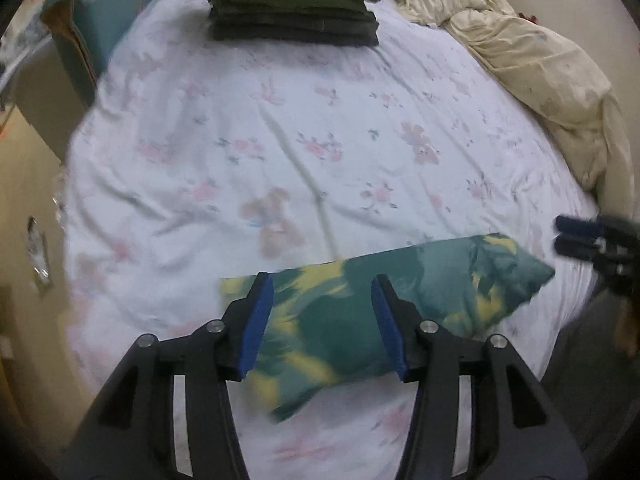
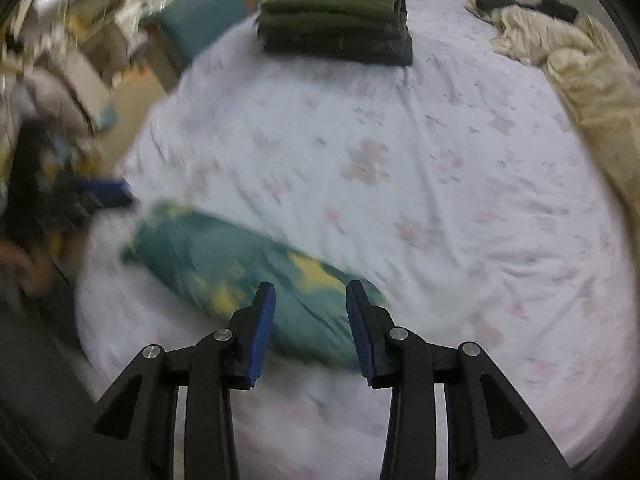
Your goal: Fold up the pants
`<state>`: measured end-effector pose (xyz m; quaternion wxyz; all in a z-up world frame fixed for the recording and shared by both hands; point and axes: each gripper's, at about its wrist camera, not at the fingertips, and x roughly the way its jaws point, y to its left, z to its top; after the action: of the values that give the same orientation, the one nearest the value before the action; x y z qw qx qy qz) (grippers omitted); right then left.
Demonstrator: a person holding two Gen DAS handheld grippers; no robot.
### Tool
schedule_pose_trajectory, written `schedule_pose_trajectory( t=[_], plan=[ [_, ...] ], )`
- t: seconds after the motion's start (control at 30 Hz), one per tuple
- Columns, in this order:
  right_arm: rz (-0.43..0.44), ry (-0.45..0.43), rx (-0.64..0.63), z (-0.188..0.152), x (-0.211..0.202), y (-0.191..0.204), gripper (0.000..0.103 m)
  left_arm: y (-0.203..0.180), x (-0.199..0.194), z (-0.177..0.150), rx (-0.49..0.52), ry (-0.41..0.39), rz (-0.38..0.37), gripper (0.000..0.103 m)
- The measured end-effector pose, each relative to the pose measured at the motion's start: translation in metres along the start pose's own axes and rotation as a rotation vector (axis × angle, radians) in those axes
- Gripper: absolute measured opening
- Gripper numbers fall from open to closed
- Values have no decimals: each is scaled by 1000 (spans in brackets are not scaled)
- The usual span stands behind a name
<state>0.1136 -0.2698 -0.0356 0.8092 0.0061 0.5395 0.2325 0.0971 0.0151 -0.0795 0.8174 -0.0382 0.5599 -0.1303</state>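
1. The pants (image 1: 360, 312), green with yellow blotches, lie folded into a long bundle on the bed (image 1: 320, 140), close to its near edge and roughly parallel to it.
2. The left gripper (image 1: 322, 324) hangs over the bundle's left part with its jaws spread wide. The blue pads (image 1: 256, 328) stand on either side of the cloth in the left wrist view, and nothing is pinched between them.
3. The right gripper (image 2: 310, 330) is over the bundle's right end, jaws also apart, with cloth showing in the gap. I cannot tell if the pads touch it.
4. In the left wrist view the right gripper (image 1: 576, 236) shows at the bed's right edge, just beyond the pants' right tip.
5. In the right wrist view the left gripper (image 2: 104, 196) shows blurred at the bed's left edge, just beside the pants' (image 2: 240, 272) far end.
6. A stack (image 1: 292, 12) of folded dark green and grey clothes sits at the far edge of the bed, well apart from the pants.
7. A crumpled cream blanket (image 1: 540, 72) lies along the bed's right edge, up to the far right corner.
8. The sheet (image 2: 400, 180) is white with faint pink flowers and creased.
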Motion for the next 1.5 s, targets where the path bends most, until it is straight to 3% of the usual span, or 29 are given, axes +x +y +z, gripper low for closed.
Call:
schedule_pose_trajectory(
  t=[0.1, 0.2, 0.3, 0.43, 0.47, 0.67, 0.73, 0.83, 1.0, 1.1, 1.17, 1.23, 1.37, 1.43, 1.5],
  plan=[
    [38, 66, 34, -3, 44, 13, 29, -19, 26, -8, -7, 25, -43, 45],
    [-51, 173, -15, -20, 82, 17, 24, -28, 50, -25, 68, 72, 8, 48],
    [-65, 251, -14, -36, 94, 8, 24, -33, 51, -38, 163, 102, 35, 50],
    [-128, 341, -67, -57, 98, 7, 19, -26, 50, -47, 162, 159, 64, 53],
    [-151, 352, -79, -62, 101, 7, 15, -26, 51, -51, 171, 170, 78, 54],
    [-131, 335, -47, -61, 94, 3, 14, -19, 50, -58, 232, 232, 158, 57],
    [-136, 340, -48, -62, 96, 2, 14, -6, 54, -60, 255, 263, 242, 57],
    [-146, 344, -62, -63, 99, 5, 14, 22, 53, -58, 138, 299, 201, 57],
    [-213, 375, -31, -71, 97, 13, 14, 37, 31, -57, 159, 264, 360, 55],
    [-175, 324, 18, -70, 73, 7, 15, 44, 7, -50, 135, 188, 391, 55],
    [-160, 249, 72, -65, 54, -2, 15, 47, -8, -44, 82, 130, 378, 55],
    [-145, 119, 163, -57, 29, -17, 19, 46, -17, -36, 24, 59, 359, 55],
    [-96, -57, 349, -47, 3, -50, 22, 42, -13, -29, -104, -1, 230, 55],
    [-19, -59, 420, -40, 12, -60, 22, 37, 1, -26, -172, -6, 144, 55],
    [2, -34, 397, -35, 26, -53, 22, 25, 9, -26, -157, 21, 77, 55]
  ],
)
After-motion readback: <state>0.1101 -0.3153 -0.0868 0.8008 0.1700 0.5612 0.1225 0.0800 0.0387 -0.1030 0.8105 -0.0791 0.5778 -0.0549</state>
